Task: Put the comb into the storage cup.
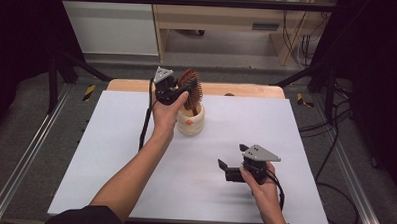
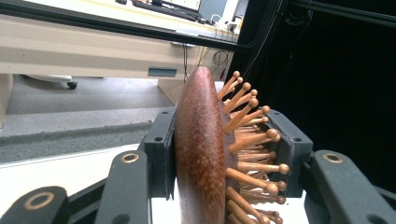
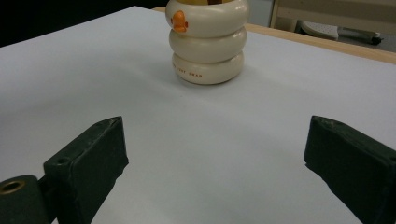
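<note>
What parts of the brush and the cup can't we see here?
- Hairbrush handle: in the left gripper view it is cut off by the bottom edge; in the high view the person's hand and the cup hide it.
- Cup's inside: its top is cut off by the right gripper view's upper edge.
- Cup's small lettering: too tiny to read.

Your high view looks forward and down over the white table (image 1: 110, 154) from your side. Your left gripper view sits close behind the wooden hairbrush (image 2: 201, 154), facing 12 o'clock. Your right gripper view skims low toward 11 o'clock; with the high view it shares the cream holder (image 3: 208, 42) (image 1: 191, 123).
</note>
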Demonstrator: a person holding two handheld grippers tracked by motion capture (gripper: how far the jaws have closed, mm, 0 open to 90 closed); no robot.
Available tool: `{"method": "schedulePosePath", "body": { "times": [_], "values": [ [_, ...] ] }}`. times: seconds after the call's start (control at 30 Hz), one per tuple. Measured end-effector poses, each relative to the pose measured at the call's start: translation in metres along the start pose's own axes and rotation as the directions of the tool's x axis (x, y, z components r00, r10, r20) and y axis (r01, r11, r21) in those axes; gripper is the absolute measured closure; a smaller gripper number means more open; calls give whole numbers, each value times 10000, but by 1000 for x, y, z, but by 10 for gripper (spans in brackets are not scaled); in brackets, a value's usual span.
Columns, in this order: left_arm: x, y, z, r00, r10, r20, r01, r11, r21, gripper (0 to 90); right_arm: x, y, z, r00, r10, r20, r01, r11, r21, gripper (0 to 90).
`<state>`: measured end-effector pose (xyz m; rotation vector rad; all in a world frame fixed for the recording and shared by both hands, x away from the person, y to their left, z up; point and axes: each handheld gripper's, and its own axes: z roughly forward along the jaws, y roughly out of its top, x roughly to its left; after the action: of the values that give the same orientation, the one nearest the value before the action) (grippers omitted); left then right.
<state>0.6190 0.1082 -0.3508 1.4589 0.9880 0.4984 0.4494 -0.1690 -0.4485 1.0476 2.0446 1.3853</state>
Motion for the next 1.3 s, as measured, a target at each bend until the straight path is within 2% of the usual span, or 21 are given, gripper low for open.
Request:
{"method": "schedulePosePath", "body": {
  "times": [0.67,1.3],
  "values": [
    [3,-2,1,9999,-127,-32,127,9999,-13,499,1,0,1,10000,-45,-1,45,10000,34,61],
    [11,-4,-2,9994,-329,-56,329,9994,-103,490,1,0,1,10000,-19,94,19,10000,-24,60]
  ]
}}
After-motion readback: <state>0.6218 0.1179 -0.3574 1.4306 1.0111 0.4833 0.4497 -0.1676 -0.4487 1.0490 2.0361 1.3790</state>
